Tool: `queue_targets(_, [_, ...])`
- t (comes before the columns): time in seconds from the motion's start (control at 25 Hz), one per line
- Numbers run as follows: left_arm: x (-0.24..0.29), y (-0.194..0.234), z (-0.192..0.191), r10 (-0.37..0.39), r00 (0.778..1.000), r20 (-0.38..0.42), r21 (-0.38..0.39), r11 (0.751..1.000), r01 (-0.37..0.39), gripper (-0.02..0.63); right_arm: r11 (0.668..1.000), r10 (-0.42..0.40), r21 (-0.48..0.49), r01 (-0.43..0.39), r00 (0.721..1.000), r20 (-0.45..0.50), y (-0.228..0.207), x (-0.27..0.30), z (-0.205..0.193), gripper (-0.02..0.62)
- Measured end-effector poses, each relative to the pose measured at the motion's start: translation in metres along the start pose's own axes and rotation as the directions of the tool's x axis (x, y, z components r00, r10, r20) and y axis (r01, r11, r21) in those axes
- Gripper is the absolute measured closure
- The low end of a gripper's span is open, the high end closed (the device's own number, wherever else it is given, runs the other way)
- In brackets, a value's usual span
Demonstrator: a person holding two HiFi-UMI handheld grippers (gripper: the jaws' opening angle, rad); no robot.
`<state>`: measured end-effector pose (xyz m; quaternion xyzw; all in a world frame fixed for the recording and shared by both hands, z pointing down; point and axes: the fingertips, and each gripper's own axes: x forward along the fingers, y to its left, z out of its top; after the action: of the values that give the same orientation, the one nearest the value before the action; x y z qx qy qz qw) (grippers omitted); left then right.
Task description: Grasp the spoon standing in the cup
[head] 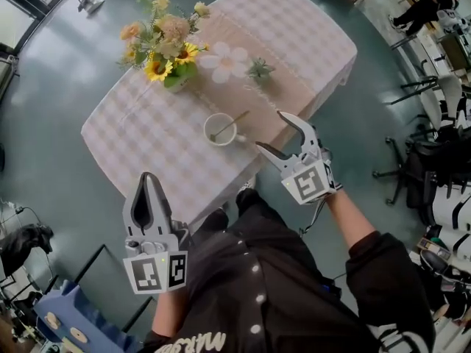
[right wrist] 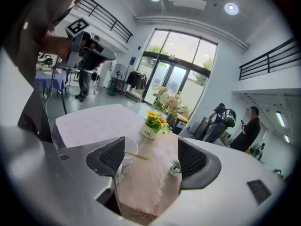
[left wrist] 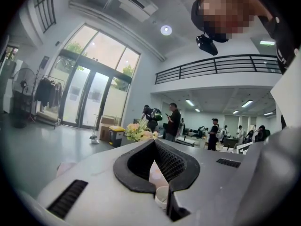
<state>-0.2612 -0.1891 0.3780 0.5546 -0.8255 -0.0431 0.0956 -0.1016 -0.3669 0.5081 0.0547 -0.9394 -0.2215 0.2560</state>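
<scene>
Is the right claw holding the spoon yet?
No, the right claw is wide open with nothing in it, and the spoon leans in the cup, apart from it.

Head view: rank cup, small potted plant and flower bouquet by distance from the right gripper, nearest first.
1. Cup, holding the spoon: just left of the open right gripper, near the table front edge.
2. Small potted plant: beyond the gripper, mid-table.
3. Flower bouquet: far left end.
</scene>
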Motion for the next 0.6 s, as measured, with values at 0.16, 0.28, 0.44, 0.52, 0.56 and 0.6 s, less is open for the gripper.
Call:
queue_targets(0.16, [-0.002,-0.002,-0.007,0.018,1.000,-0.012,-0.011,1.000,-0.018,0.594,0.992,0.061,-0.112,-0.066,0.997,-0.046,0.006,0.024,-0.021,0.258])
queue_targets(0.28, [-0.003,-0.002,-0.012,0.029,0.999,-0.023,-0.017,0.999,-0.030,0.594,0.969,0.110,-0.214,-0.128,0.990,-0.091,0.013,0.041,-0.040,0.259])
queue_targets(0.44, [-0.002,-0.002,-0.018,0.031,0.999,-0.031,-0.021,0.999,-0.032,0.594,0.901,0.150,-0.383,-0.204,0.975,-0.166,0.025,0.059,-0.066,0.262])
queue_targets(0.52, [-0.003,-0.002,-0.019,0.036,0.999,-0.034,-0.023,0.999,-0.037,0.594,0.864,0.161,-0.448,-0.231,0.969,-0.188,0.030,0.066,-0.073,0.268])
queue_targets(0.56, [-0.003,-0.002,-0.021,0.039,0.999,-0.036,-0.025,0.999,-0.040,0.594,0.849,0.164,-0.471,-0.239,0.967,-0.195,0.032,0.069,-0.076,0.272])
queue_targets(0.6, [-0.004,-0.002,-0.022,0.041,0.998,-0.039,-0.027,0.999,-0.042,0.594,0.835,0.166,-0.493,-0.245,0.966,-0.199,0.033,0.073,-0.078,0.276])
